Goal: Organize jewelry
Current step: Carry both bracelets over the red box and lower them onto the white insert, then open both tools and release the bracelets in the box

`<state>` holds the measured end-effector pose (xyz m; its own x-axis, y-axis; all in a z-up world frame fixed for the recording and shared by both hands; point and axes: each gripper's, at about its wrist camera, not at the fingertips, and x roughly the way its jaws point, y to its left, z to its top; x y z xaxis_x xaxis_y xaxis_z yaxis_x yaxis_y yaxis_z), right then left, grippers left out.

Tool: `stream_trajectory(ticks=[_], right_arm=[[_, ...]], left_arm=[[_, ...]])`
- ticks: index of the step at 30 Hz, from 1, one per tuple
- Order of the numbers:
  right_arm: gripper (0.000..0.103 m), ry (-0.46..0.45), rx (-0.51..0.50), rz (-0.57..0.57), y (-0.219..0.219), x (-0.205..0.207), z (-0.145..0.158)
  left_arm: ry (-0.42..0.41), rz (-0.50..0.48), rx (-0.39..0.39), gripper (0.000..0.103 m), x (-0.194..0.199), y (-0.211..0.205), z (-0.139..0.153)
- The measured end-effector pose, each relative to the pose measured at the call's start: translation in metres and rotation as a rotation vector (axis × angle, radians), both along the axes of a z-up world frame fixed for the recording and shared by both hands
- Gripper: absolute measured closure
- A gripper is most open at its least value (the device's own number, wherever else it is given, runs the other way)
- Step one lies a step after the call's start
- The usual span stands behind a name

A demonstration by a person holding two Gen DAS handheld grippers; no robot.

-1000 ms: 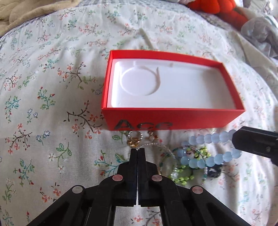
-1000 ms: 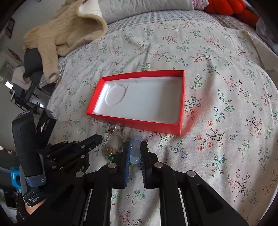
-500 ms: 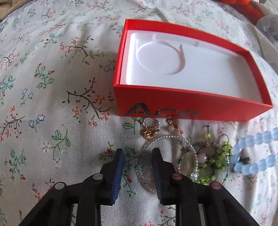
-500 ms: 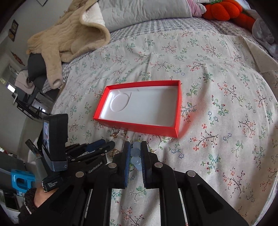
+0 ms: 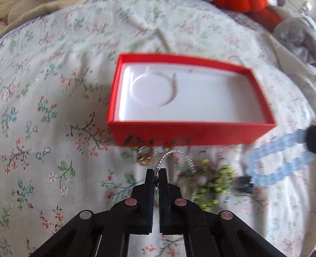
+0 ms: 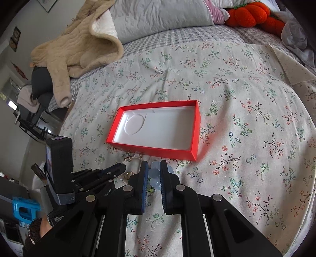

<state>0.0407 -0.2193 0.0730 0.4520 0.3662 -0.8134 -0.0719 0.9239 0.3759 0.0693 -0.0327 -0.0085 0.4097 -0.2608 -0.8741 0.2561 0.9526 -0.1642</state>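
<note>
A red box [image 5: 193, 136] with a white moulded insert lies open on the floral bedspread; it also shows in the right wrist view [image 6: 194, 134]. My left gripper [image 5: 156, 174] is shut on a silver beaded bracelet [image 5: 167, 156] just in front of the box, lifting one side of it. My right gripper [image 6: 153, 172] is shut on a pale blue bead bracelet [image 6: 154, 175], which hangs above the bed at the right in the left wrist view [image 5: 276, 156]. A gold charm [image 5: 145, 160] and a green bead bracelet [image 5: 215, 183] lie on the bedspread by the box.
A beige quilted jacket [image 6: 79, 45] and grey pillow [image 6: 158, 17] lie at the bed's far side. An orange plush pumpkin [image 6: 250, 13] sits far right. A dark bead piece [image 5: 244, 182] lies near the green bracelet. The bed edge drops off at the left.
My left gripper has shut on the silver bracelet and raised it. My right gripper has lifted the blue bracelet higher above the bed.
</note>
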Motion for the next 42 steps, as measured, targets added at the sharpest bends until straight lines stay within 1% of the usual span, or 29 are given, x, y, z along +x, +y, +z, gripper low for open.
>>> stream_trajectory(ticks=[4, 9, 12, 15, 19, 21, 26, 30, 33, 36, 42], right_arm=[[0.091, -0.033, 0.002, 0.0, 0.002, -0.001, 0.01], [0.091, -0.093, 0.002, -0.014, 0.003, 0.003, 0.024], [0.091, -0.127, 0.039, -0.03, 0.002, 0.008, 0.033], [0.091, -0.165, 0.073, -0.054, -0.002, 0.018, 0.04], [0.091, -0.18, 0.079, -0.078, -0.003, 0.034, 0.038], [0.091, -0.175, 0.075, -0.079, 0.0, 0.043, 0.035], [0.091, -0.165, 0.096, -0.044, 0.012, 0.059, 0.021], [0.091, -0.117, 0.058, -0.06, 0.011, 0.072, -0.001], [0.091, -0.076, 0.03, -0.079, 0.005, 0.08, -0.016], [0.091, -0.063, -0.007, -0.094, -0.002, 0.082, -0.024], [0.09, -0.041, -0.026, -0.105, -0.009, 0.085, -0.033]], left_arm=[[-0.055, -0.025, -0.063, 0.103, -0.006, -0.004, 0.028], [-0.135, -0.027, -0.144, 0.103, -0.007, -0.006, 0.059], [-0.173, 0.008, -0.182, 0.103, 0.001, -0.003, 0.067], [-0.191, 0.053, -0.2, 0.103, 0.013, 0.003, 0.065], [-0.195, 0.098, -0.197, 0.103, 0.029, 0.006, 0.053], [-0.199, 0.11, -0.181, 0.103, 0.035, 0.006, 0.045], [-0.193, 0.132, -0.15, 0.103, 0.05, 0.009, 0.03], [-0.176, 0.15, -0.127, 0.103, 0.059, 0.011, 0.02], [-0.168, 0.151, -0.124, 0.103, 0.063, 0.012, 0.017], [-0.167, 0.153, -0.111, 0.103, 0.066, 0.012, 0.015], [-0.177, 0.153, -0.065, 0.103, 0.067, 0.007, 0.014]])
